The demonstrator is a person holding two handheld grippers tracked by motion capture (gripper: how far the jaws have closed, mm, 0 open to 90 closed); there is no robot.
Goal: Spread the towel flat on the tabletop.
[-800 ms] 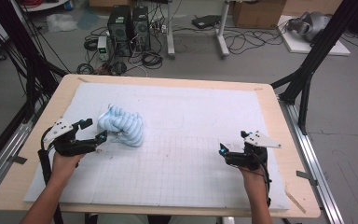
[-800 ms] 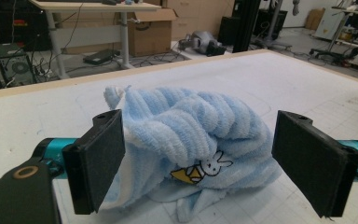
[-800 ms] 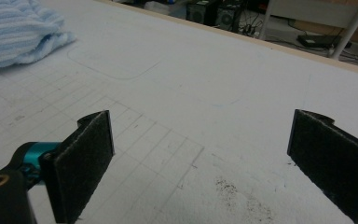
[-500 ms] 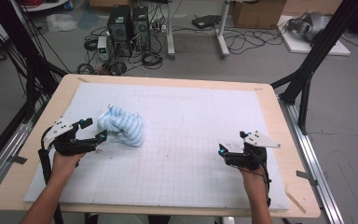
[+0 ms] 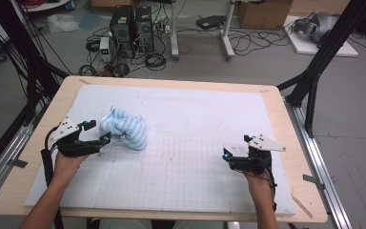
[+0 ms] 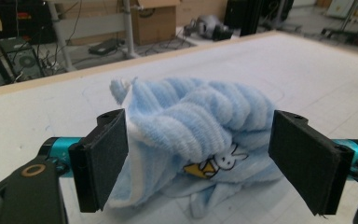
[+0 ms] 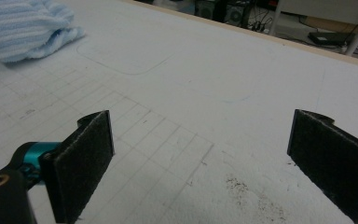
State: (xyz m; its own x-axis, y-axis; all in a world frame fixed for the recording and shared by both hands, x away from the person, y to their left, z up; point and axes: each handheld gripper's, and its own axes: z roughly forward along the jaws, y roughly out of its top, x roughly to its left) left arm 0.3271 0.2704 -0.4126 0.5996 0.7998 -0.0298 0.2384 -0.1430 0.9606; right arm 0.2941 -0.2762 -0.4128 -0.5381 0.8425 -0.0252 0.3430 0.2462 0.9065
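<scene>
While both grippers gape, one towel lies.

The towel is soft fleecy cloth, pale blue, ribbed in plush ridges, with a printed rabbit patch; its underside edge looks white and fuzzy; the mat under it is matt white, faintly grainy, ruled with a thin grid, and speckled with dark grit at 6 o'clock in the right gripper view; the table rim is pale wood, smooth and unglossed; the left gripper has black pads of rough felt-like foam on glossy teal metal fittings; the right gripper has the same coarse matt pads.
</scene>
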